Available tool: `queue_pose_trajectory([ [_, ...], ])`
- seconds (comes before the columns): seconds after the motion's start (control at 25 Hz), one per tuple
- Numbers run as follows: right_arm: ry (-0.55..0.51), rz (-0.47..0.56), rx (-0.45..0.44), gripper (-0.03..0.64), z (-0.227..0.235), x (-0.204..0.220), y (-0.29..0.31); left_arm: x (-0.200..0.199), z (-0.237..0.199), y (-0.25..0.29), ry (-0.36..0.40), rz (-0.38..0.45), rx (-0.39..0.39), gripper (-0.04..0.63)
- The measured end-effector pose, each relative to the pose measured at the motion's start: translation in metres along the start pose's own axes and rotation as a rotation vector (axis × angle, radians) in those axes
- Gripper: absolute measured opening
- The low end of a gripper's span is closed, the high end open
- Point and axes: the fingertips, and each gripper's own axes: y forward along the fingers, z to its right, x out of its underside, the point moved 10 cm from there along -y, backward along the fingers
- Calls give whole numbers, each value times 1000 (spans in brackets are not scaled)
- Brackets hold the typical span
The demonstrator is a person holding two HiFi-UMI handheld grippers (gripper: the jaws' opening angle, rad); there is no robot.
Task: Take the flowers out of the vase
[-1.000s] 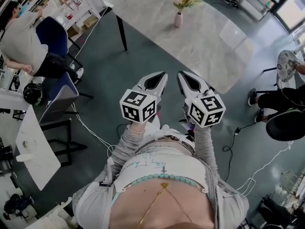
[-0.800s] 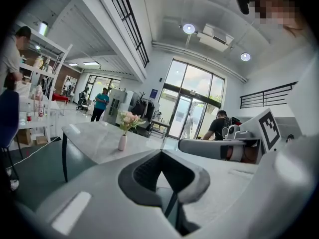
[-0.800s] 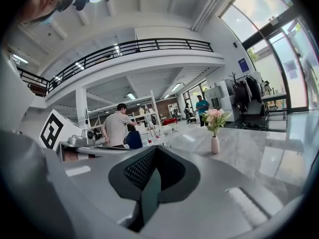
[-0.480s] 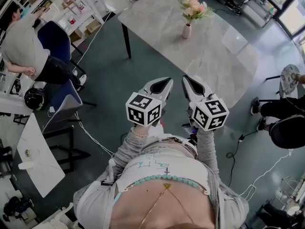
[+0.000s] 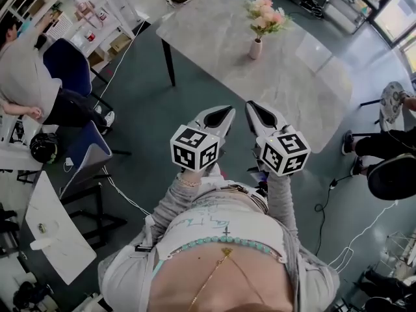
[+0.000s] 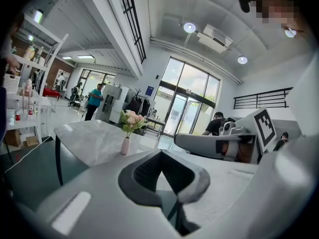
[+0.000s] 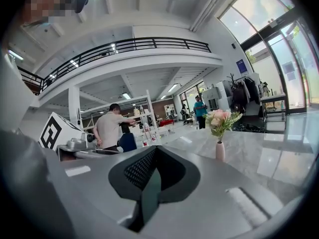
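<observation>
I carry two grippers, side by side over the dark floor, each with one marker cube at its back. My left gripper [image 5: 218, 114] has its two jaws pressed together with nothing between them, as the left gripper view [image 6: 160, 154] shows. My right gripper [image 5: 259, 113] is the same, both jaws shut tight on nothing [image 7: 155, 152].

One grey table [image 5: 214, 31] stands ahead at twelve o'clock. On it stands one small pink vase [image 5: 255, 49], upright, at about one o'clock from my jaws and well apart from them. One bunch of pink flowers [image 5: 265, 15] stands in that vase. The left gripper view has the vase [image 6: 125, 145] at ten o'clock of its jaws; the right gripper view has it [image 7: 220, 151] at three o'clock.

One person [image 5: 29, 77] sits at ten o'clock.
</observation>
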Motion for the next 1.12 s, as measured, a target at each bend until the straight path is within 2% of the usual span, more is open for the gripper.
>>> queue_pose_trajectory([
  [0.2,4,-7,16,26,1,1,16,-2,-14,7,10,-32,37,2],
  [0.48,11,-8,30,26,3,0,24,-1,-24,9,-4,-41,41,2],
  [0.8,13,-17,11,26,18,-9,37,-7,-34,18,-30,-31,3,2],
  [1.12,4,-32,-45,26,54,-31,60,-27,-42,53,-48,-11,-35,2],
])
